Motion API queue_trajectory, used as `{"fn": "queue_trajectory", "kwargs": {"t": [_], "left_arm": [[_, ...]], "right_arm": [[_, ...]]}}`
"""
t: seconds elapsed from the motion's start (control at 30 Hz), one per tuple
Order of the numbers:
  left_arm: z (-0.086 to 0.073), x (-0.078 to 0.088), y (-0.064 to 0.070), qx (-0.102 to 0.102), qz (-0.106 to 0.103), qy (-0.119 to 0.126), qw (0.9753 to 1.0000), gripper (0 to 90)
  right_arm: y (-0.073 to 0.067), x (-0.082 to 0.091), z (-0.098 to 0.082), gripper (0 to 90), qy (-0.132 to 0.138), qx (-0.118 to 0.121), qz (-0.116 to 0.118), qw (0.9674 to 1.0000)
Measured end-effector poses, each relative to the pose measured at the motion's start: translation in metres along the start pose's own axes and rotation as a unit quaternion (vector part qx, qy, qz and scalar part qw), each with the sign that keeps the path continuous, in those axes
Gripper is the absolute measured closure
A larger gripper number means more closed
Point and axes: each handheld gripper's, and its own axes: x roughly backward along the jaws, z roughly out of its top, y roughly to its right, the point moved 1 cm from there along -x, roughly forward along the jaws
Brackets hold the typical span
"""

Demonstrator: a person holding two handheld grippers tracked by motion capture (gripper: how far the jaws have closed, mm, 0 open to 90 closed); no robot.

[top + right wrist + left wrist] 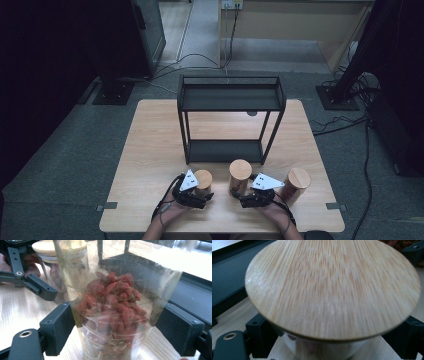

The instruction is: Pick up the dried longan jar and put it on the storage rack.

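— Jars first: which ones are in hand?

— Two of the three. From the high view, the short jar stands at the near left of the counter, with the left tongs at it. The middle jar stands just beside the right tongs. A third jar stands apart at the right, untouched.

— What is inside them?

— The high view gives just bamboo lids. The right gripper view looks through the glass of the middle jar — red dried berries fill its lower half. Its black jaws stand either side of the glass, clamped against the walls.

— And the left tongs?

— The left gripper view sits very close under the short jar's lid, a wide bamboo disc, with the clear glass below it. The jaws flank the glass at both sides, pressing on it. The right gripper view also shows the left tongs against that jar, seen from the side.

— Anything beyond?

— A black two-tier shelf rack stands at the middle of the counter, behind the jars; the right gripper view shows its legs through the glass.
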Motion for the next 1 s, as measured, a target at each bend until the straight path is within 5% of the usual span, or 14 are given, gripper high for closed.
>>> {"fn": "queue_trajectory", "kwargs": {"t": [1.0], "left_arm": [[0.0029,-0.0019,0.0047,0.006,0.017,-0.009,0.9998,11.5]], "right_arm": [[-0.0029,0.0002,0.0000,16.6,0.000,-0.001,-0.008,1.0000]]}}
